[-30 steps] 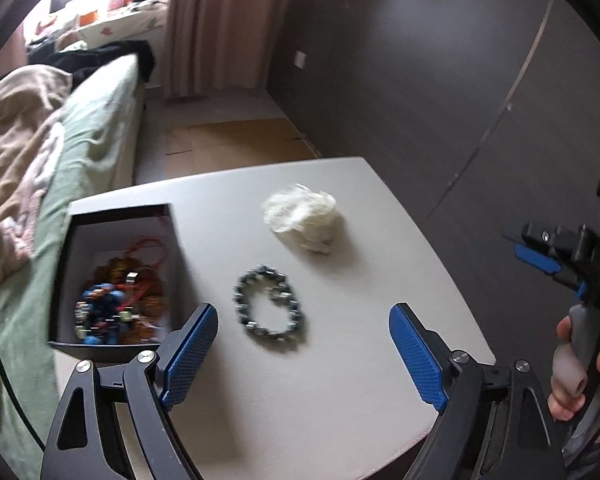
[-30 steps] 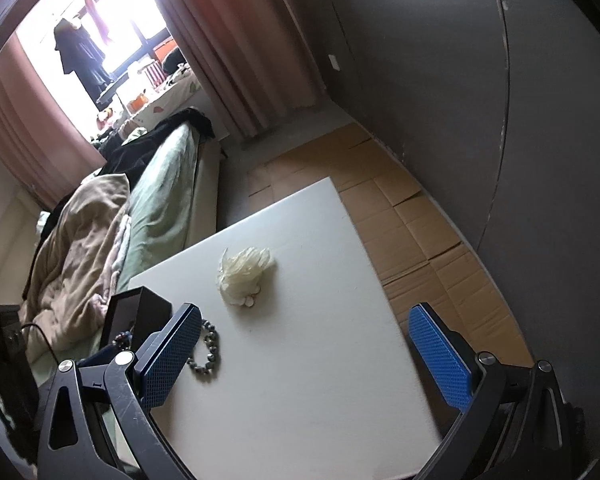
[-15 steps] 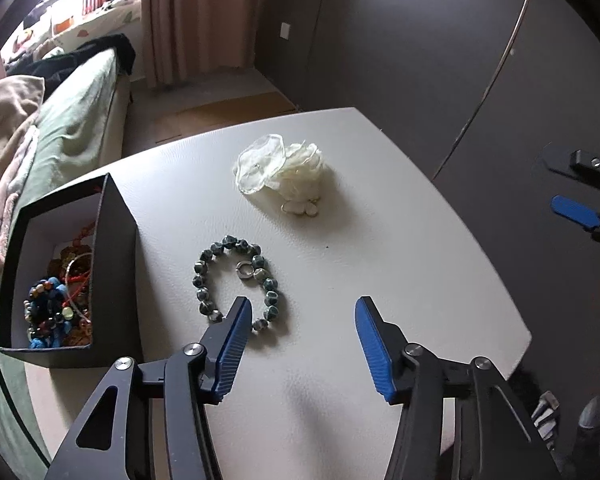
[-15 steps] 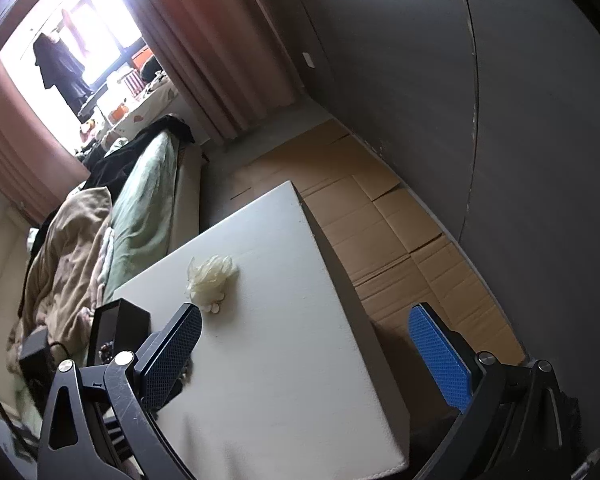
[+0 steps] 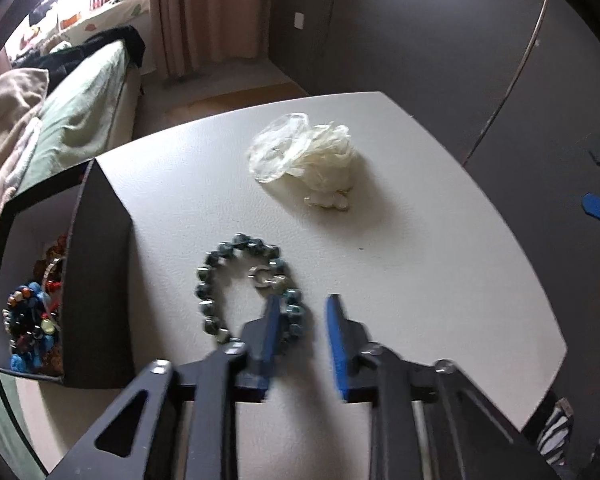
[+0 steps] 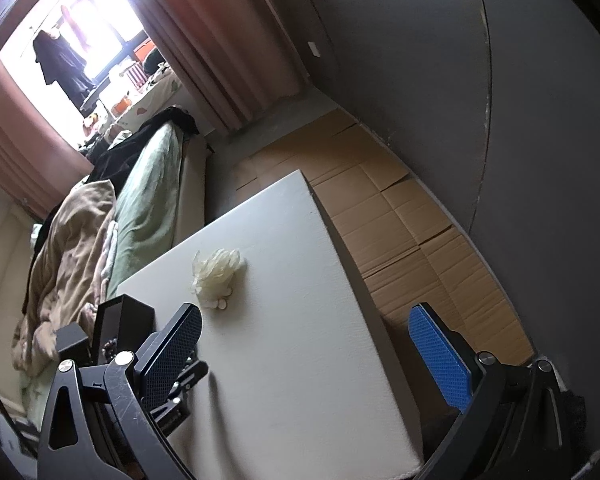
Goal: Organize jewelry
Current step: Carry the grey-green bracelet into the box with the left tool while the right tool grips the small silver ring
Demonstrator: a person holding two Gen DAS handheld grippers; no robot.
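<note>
- White table (image 5: 420, 288): carries everything; bare along the right edge and near corner.
- Black open-topped box (image 5: 100, 280): stands at the table's left edge, already holding a heap of coloured bead jewelry (image 5: 32, 320).
- Crumpled pale glove (image 5: 308, 160): lies toward the far edge, well apart from the bracelet; likely no part of the sorting.
- Right gripper (image 6: 304, 356): held above the near right part of the table, jaws spread wide, nothing between them.
- Left gripper (image 5: 300, 320): low over the table's near middle, jaws closing; left pad laid across the bracelet's near-right arc, a few beads in the gap; cannot tell whether the right pad touches them yet.
- Dark blue-green bead bracelet (image 5: 252, 284): flat on the table just right of the box, a loose ring with a silver clasp (image 5: 266, 278) on its right side.
- Handling, as a guess: light, limp strand of hard, smooth beads; likely to droop and swing once lifted, and to slip from a pinch on a single bead. Best taken across the strand, pads spanning two or three beads, clear of the clasp.
</note>
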